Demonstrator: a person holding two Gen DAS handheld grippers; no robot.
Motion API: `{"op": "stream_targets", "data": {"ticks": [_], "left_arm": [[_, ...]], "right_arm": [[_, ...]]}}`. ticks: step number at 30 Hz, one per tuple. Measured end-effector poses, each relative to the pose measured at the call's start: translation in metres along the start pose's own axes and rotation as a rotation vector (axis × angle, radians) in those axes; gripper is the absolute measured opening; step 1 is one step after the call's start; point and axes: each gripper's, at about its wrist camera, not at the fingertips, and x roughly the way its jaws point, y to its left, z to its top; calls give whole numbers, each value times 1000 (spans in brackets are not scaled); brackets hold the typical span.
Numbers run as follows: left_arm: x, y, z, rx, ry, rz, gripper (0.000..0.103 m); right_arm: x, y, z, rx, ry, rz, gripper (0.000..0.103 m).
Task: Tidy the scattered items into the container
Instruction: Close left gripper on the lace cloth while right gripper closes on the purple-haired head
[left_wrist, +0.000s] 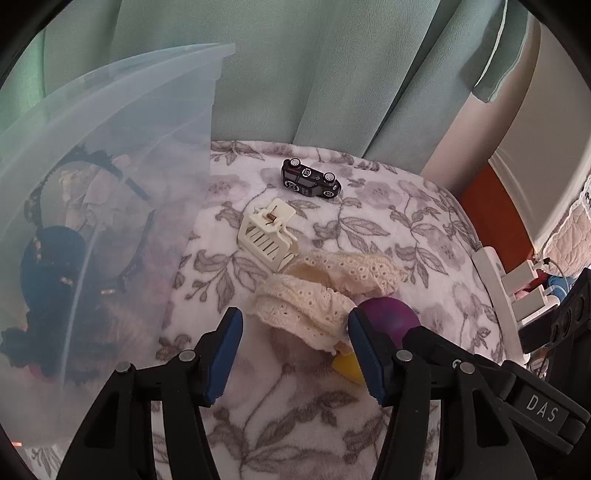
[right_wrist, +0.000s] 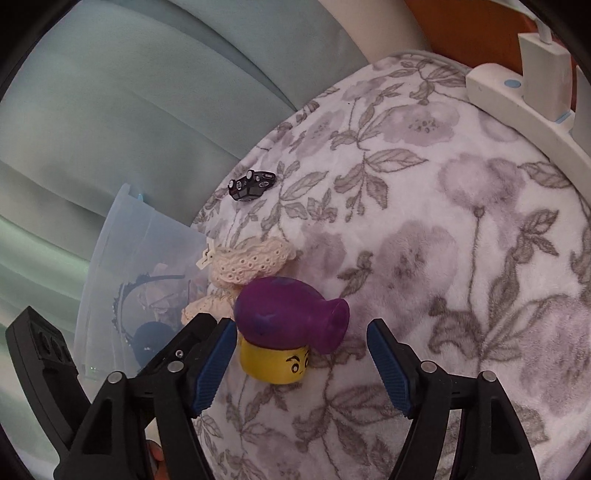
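Observation:
A clear plastic container (left_wrist: 110, 155) stands at the left on a floral blanket and holds black headbands and dark items; it also shows in the right wrist view (right_wrist: 122, 251). A cream lace scrunchie (left_wrist: 314, 295) lies just ahead of my open, empty left gripper (left_wrist: 295, 350). Beyond it lie a cream hair claw clip (left_wrist: 267, 232) and a black toy car (left_wrist: 310, 179) on its side. A yellow toy head with purple hair (right_wrist: 288, 325) lies between the fingers of my open right gripper (right_wrist: 299, 369), apart from both pads. The scrunchie (right_wrist: 247, 266) and car (right_wrist: 251, 184) lie beyond.
Green curtains (left_wrist: 314, 74) hang behind the blanket (right_wrist: 443, 258). A white power strip with plugs (right_wrist: 517, 99) lies along the blanket's right edge. The right gripper's body (left_wrist: 554, 332) shows at the right of the left wrist view.

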Motion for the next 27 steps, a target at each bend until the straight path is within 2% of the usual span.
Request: {"op": "stream_targets", "data": {"ticks": [5,9,11,14,23,27], "left_arm": [[11,3,3,-21,12,-35,58],[19,8,5,-41,16,-47,49],[21,7,7,-35,5,-38,48],[23,6,7,-37,-12,-42,39],[33,7,14,-58,-16,-72,39],[38,7,17,-55,0,-72,41]], "right_arm": [[7,-3,7,11,15,18,76],[14,1,12,-8,28,25,76],[16,0,13,3,30,34,76],[18,1,13,13,27,36,76],[21,0,14,56,5,60,77],[21,0,16,68,-17,71,73]]}}
